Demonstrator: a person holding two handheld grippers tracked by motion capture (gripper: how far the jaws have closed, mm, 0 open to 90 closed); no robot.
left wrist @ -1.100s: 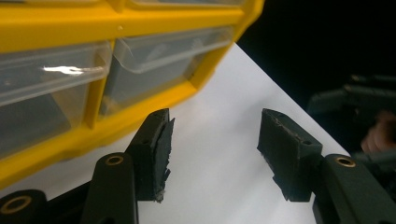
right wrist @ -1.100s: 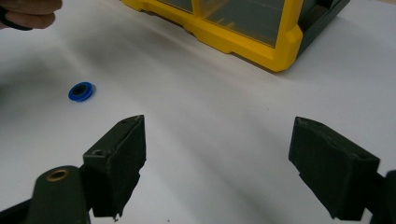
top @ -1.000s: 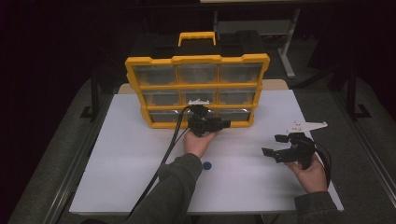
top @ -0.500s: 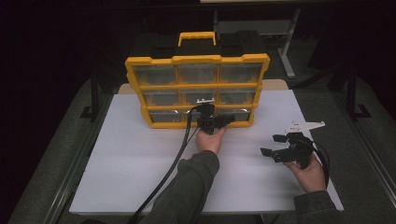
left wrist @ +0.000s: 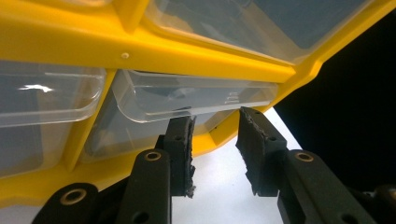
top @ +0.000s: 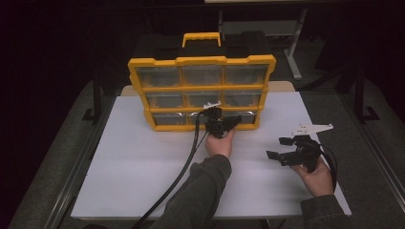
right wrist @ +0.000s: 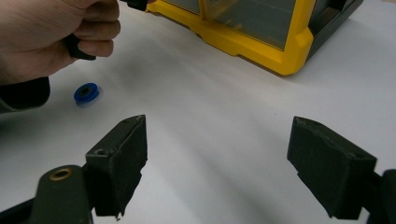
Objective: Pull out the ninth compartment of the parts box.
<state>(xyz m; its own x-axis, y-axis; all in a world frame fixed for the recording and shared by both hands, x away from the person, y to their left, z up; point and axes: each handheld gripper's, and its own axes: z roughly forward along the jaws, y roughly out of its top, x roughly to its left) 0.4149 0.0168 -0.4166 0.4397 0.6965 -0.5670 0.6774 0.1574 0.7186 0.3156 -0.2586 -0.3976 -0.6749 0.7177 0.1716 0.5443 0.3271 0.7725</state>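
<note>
A yellow organizer case (top: pixel 200 61) with clear drawers stands upright at the back of the white table (top: pixel 133 162). My left gripper (top: pixel 224 123) is at its bottom row, near the right-hand drawer. In the left gripper view the gripper (left wrist: pixel 215 154) is open, its jaws just under the lip of a clear drawer (left wrist: pixel 196 93) that sticks out slightly, with nothing between them. My right gripper (top: pixel 279 149) hovers open over the table's right part, jaws wide (right wrist: pixel 215 163) and empty. A small blue ring (right wrist: pixel 86 93) lies on the table by the left hand (right wrist: pixel 46 37).
The case (right wrist: pixel 252 32) has a yellow carry handle (top: pixel 200 37) on top and a dark back part. A thick black cable (top: pixel 176 181) trails from the left gripper toward the table's front edge. Dark floor and metal frame legs surround the table.
My left gripper has moved right along the case's bottom row and closer to the lower right drawer. The right gripper has barely shifted.
</note>
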